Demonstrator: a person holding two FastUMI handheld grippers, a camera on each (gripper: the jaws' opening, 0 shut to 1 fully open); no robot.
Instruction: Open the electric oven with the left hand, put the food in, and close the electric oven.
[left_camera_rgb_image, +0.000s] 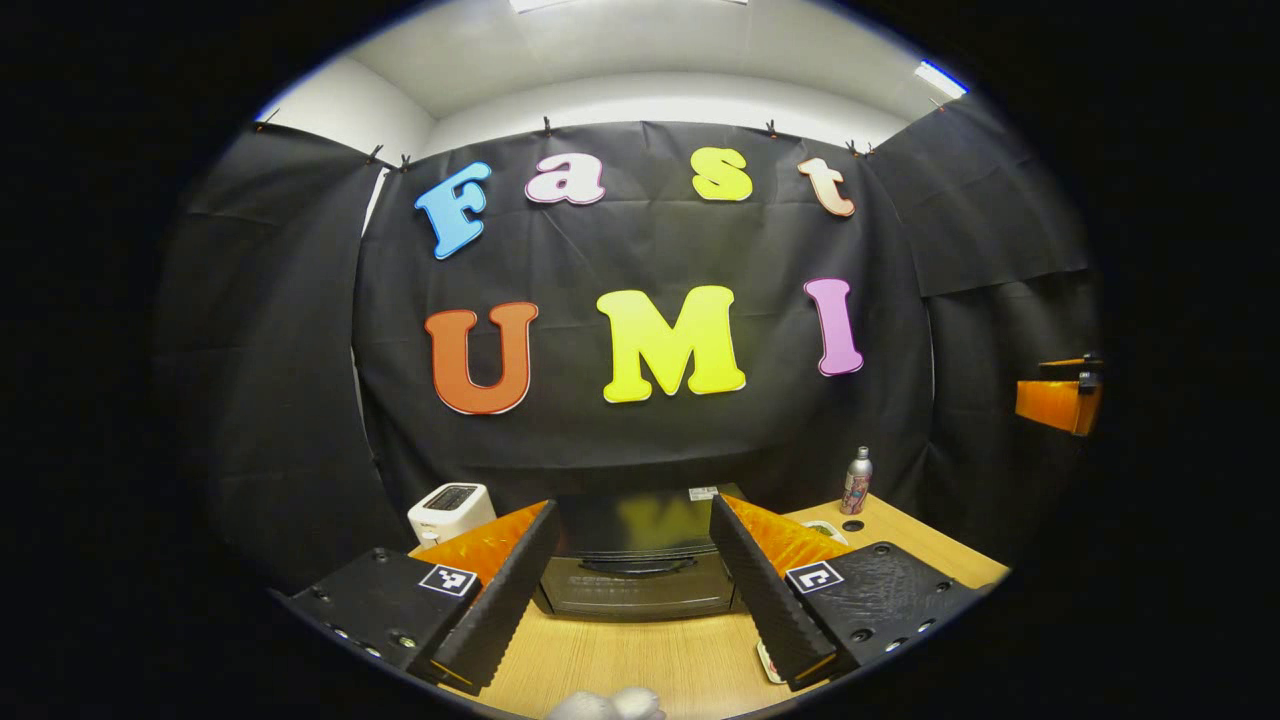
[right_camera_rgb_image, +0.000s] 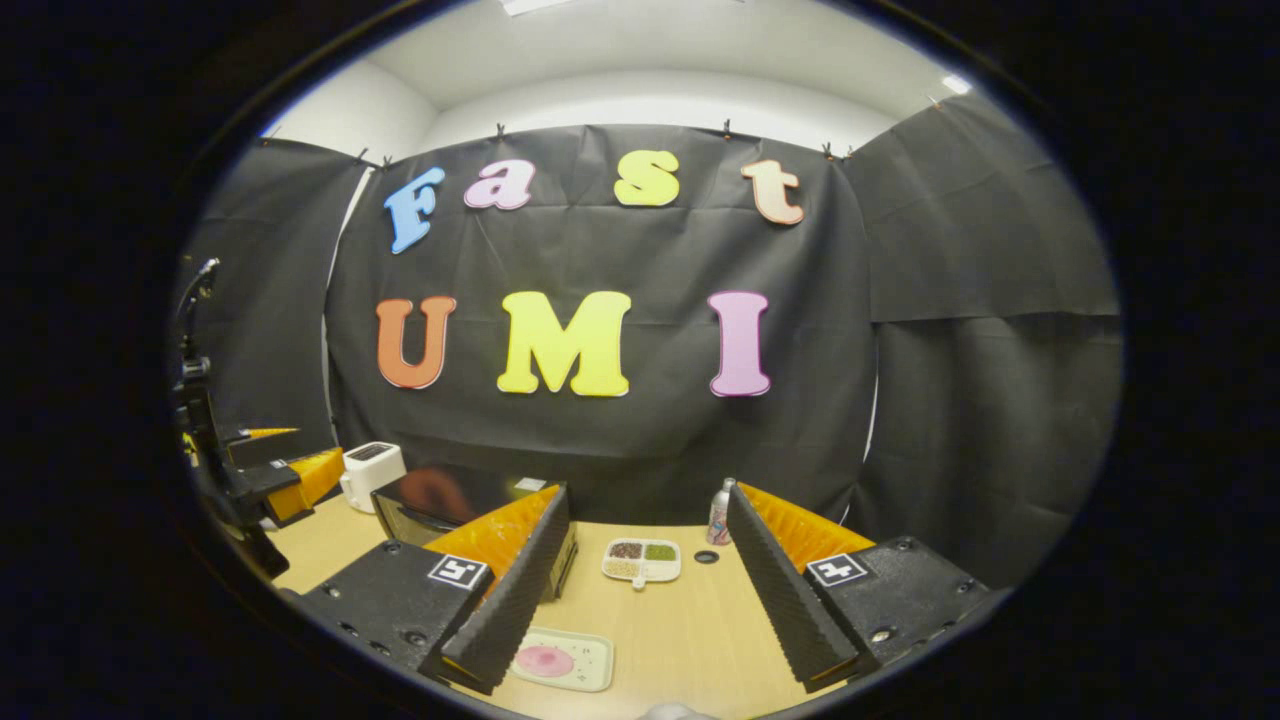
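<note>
oven partly behind tongs

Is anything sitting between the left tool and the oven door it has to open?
Nothing visible. In the left gripper view the left tool is open and faces the oven head on, with bare table between. The door is closed, and the handle is unobstructed.

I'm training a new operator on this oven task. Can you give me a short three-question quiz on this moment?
1. True or false: the oven door is already open.
2. Which gripper faces the oven head-on: A) left gripper, B) right gripper?
3. Fill in: the tray with the pink food lies on the ____, near the right gripper's fingers.

Key: 1 false, the door is closed. 2 A. 3 table.
</note>
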